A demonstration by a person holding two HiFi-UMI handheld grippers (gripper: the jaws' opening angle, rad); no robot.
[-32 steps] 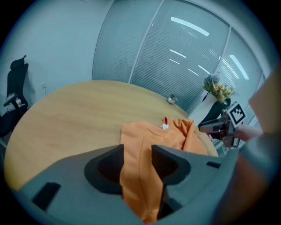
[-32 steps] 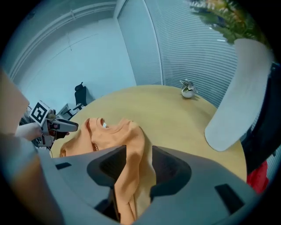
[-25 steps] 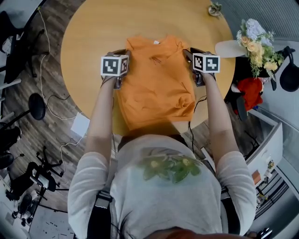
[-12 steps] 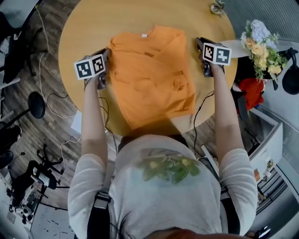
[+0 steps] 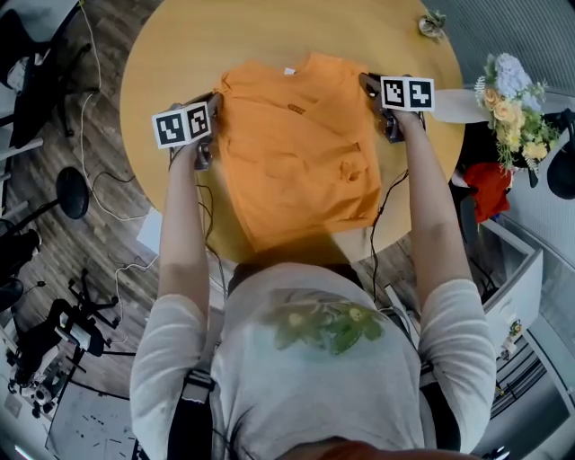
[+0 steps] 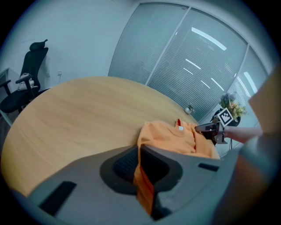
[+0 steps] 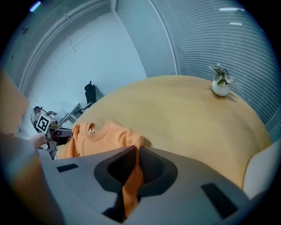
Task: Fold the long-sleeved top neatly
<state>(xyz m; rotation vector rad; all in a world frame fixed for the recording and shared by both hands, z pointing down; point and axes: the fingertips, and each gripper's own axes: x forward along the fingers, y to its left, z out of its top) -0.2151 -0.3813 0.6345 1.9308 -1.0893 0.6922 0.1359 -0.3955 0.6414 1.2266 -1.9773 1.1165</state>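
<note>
Top being pinched at both shoulder edges on round wooden surface.
Orange top [image 5: 296,157] is lying flat on the near half of the surface [image 5: 162,54], collar pointing away from the person, hem reaching the near edge. Left gripper [image 5: 214,97] is clamping one shoulder edge, its fingers [image 6: 184,169] nearly together with a fold of orange cloth running between them. Right gripper [image 5: 367,83] is gripping the opposite shoulder edge; its fingers [image 7: 156,169] have just been closing and then easing slightly, narrow now, with cloth pinched between them. Flowers [image 5: 508,94] are showing beyond the surface's right edge; a small potted plant [image 5: 432,22] is sitting at the far edge.
</note>
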